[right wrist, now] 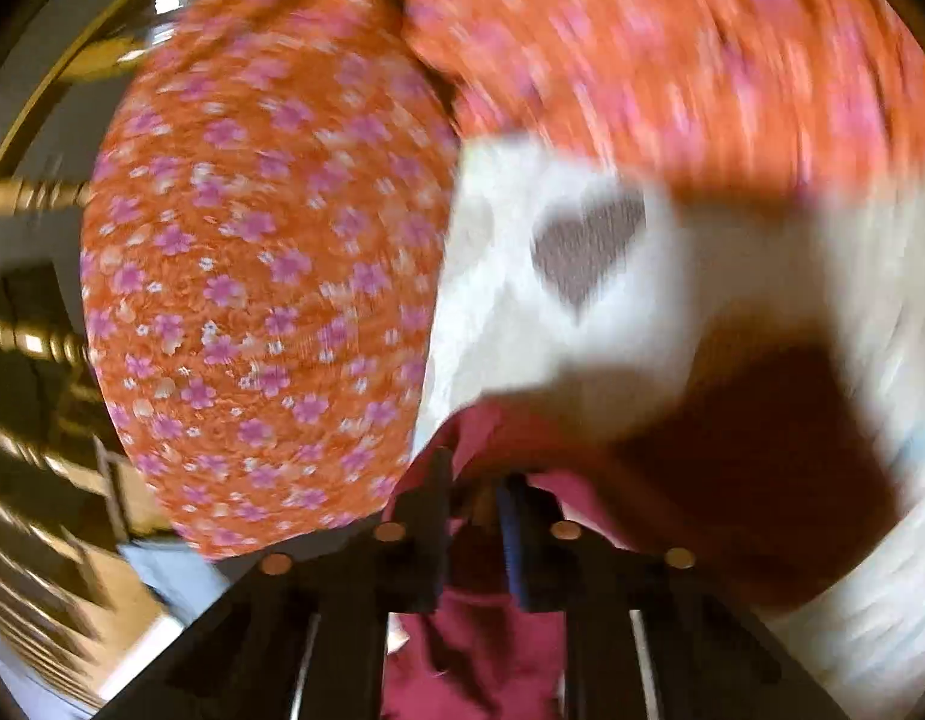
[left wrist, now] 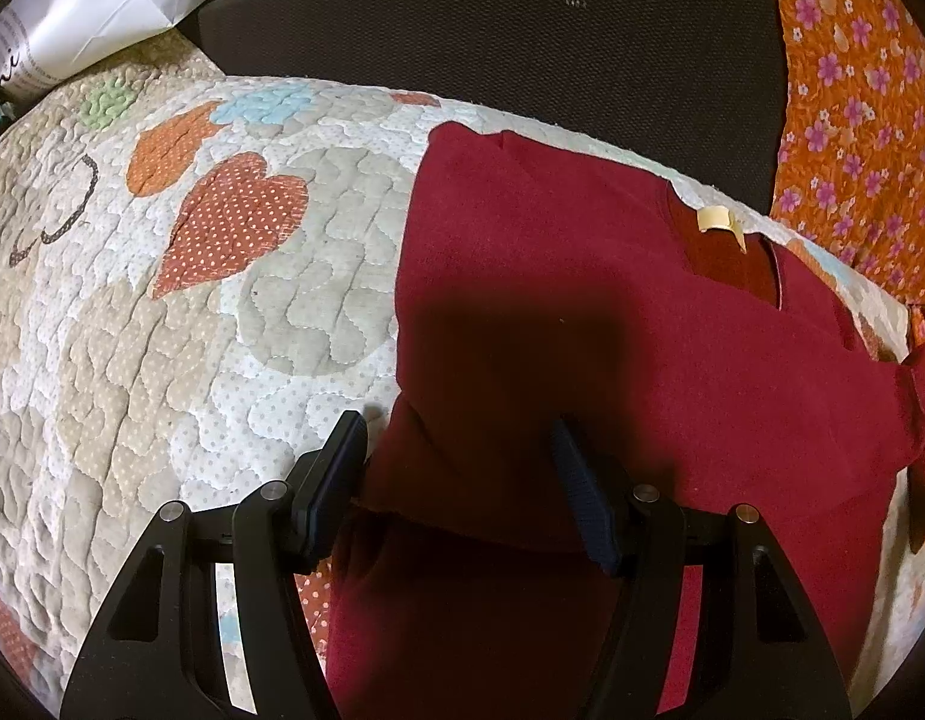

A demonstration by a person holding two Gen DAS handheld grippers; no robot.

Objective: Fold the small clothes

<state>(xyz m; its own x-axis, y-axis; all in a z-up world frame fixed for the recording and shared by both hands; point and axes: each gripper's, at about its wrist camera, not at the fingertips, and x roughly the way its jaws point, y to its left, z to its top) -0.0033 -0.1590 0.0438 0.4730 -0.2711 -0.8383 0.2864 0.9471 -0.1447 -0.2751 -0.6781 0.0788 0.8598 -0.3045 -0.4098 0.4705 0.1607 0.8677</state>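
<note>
A small dark red shirt lies on a quilted heart-patterned cover, with a pale label at its neck on the far side. My left gripper is open, its jaws straddling the shirt's near left fold. The right wrist view is blurred by motion. There my right gripper is nearly closed on an edge of the red shirt, which hangs between and below the fingers.
An orange cloth with pink flowers lies at the right; it also fills the right wrist view. A dark cushion stands behind the quilt. White paper sits at the far left. Wooden furniture shows at the left.
</note>
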